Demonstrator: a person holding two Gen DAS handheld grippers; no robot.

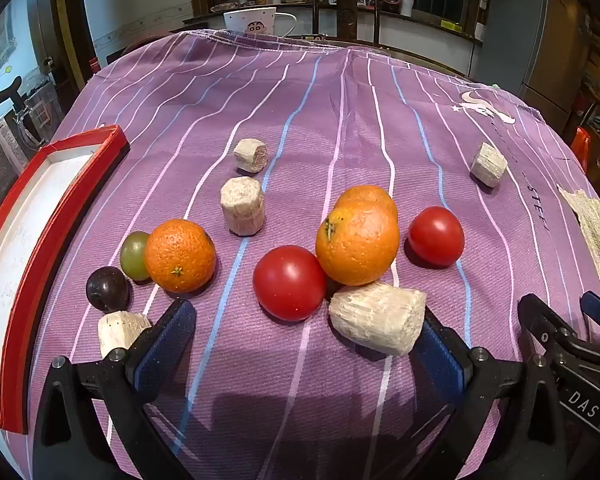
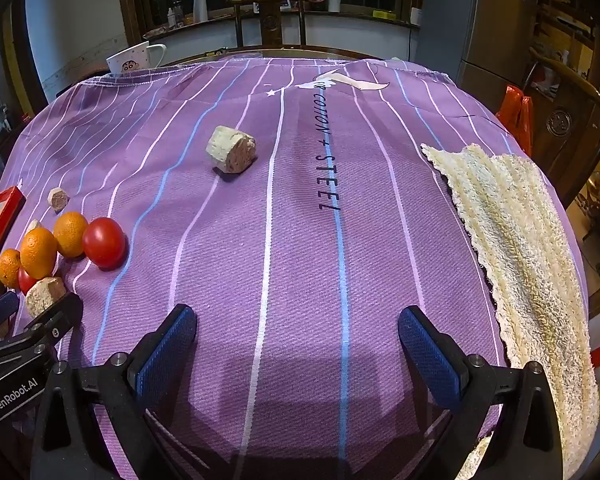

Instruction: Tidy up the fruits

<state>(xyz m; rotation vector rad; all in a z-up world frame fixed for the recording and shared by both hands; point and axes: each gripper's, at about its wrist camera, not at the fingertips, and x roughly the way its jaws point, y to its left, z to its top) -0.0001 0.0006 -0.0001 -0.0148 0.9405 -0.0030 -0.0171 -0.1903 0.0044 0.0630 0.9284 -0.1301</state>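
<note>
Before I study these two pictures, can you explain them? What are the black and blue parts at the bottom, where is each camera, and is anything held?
They are handheld two-finger grippers with blue pads; a person carries one in each hand, a camera on each. The left gripper view shows a purple cloth with oranges, tomatoes, two grapes, pale sugarcane pieces and a red-rimmed tray. The right gripper view shows one piece and a towel. Both grippers are open, holding nothing.

Black tongs with blue textured pads, silver screws, white lettering.
</note>
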